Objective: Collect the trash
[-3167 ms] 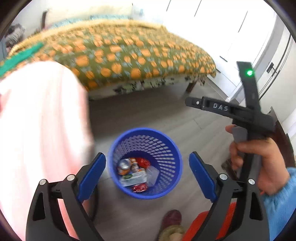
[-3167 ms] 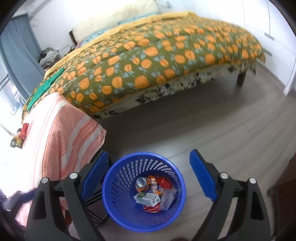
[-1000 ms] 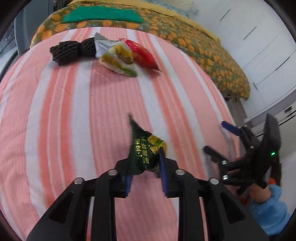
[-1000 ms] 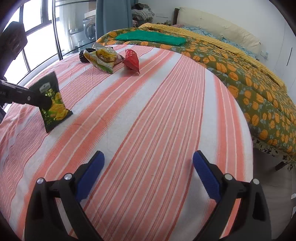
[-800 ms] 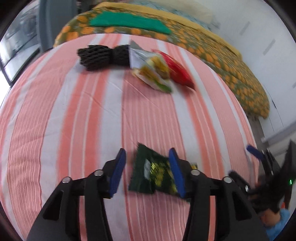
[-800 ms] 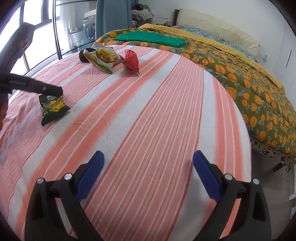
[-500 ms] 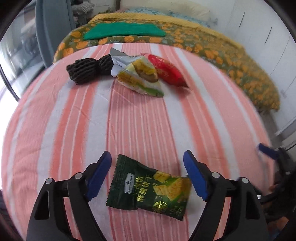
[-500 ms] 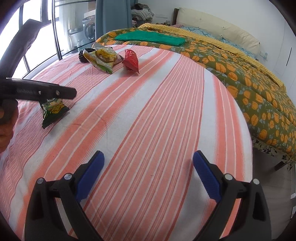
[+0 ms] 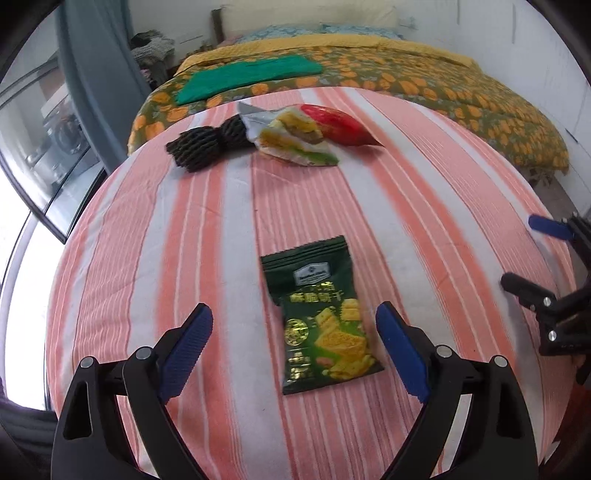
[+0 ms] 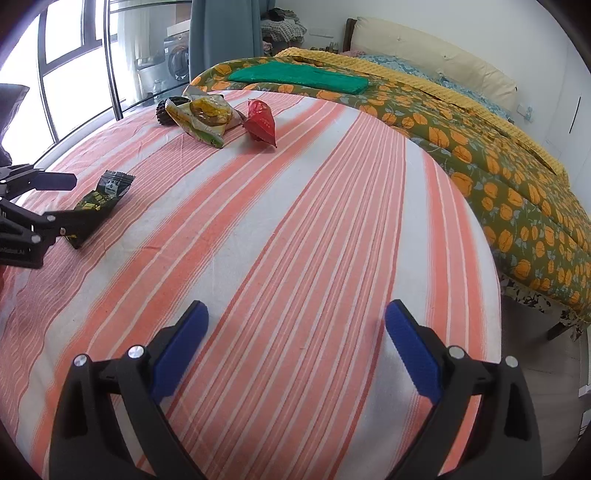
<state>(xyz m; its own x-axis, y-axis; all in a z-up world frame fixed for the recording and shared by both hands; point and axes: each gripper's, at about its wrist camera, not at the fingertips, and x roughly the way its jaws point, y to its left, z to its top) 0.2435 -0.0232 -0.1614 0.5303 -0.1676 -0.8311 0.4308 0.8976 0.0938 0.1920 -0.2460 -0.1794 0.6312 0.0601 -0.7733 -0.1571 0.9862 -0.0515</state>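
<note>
A dark green snack packet lies flat on the pink-striped tablecloth. My left gripper straddles it with its jaws opening, and neither blue pad touches it. The right wrist view shows the same packet at the left, under the left gripper. Farther back lie a black foam net, a silvery yellow-green wrapper and a red packet. My right gripper hangs open over bare cloth, with nothing between its fingers.
A bed with an orange-flowered cover stands beyond the table, with a folded green cloth on it. Windows and a grey curtain are at the back left. The table's edge drops to the floor on the right.
The left gripper, shut on the green packet a second ago, has opened and let it go; the packet now lies flat on the cloth. The right gripper has not moved.
</note>
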